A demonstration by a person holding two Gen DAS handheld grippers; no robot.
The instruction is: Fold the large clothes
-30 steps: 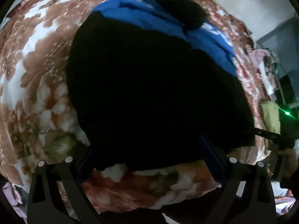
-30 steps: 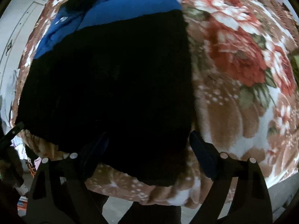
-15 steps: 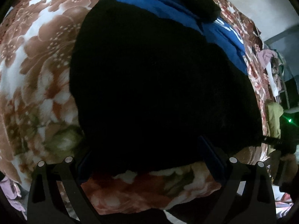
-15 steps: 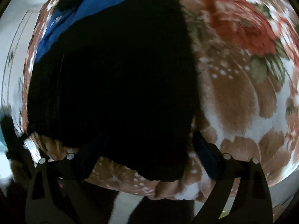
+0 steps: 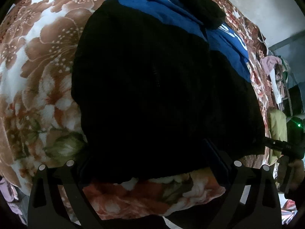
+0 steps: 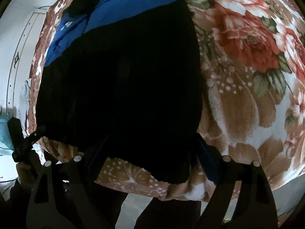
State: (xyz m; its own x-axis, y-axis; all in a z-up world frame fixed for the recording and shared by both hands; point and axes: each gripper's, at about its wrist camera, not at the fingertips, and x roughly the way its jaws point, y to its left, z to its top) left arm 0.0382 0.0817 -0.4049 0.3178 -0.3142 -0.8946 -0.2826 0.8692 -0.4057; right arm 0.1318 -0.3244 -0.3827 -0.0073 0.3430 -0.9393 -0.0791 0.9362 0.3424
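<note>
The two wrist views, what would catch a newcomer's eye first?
A big black garment fills the middle of both views, lying flat on a floral blanket with large red and brown flowers. At its far end a bright blue band stands out. The near hem sits between both open tongs.

White lettering on the blue garment (image 5: 234,38) is unreadable (too folded and small).

a: dim, flat light; the black garment (image 5: 152,95) reads as one dark mass without detail.
b: yes; fisheye bends the floral blanket (image 6: 247,95) near the rims; corners vignette black; focus sharp.
</note>
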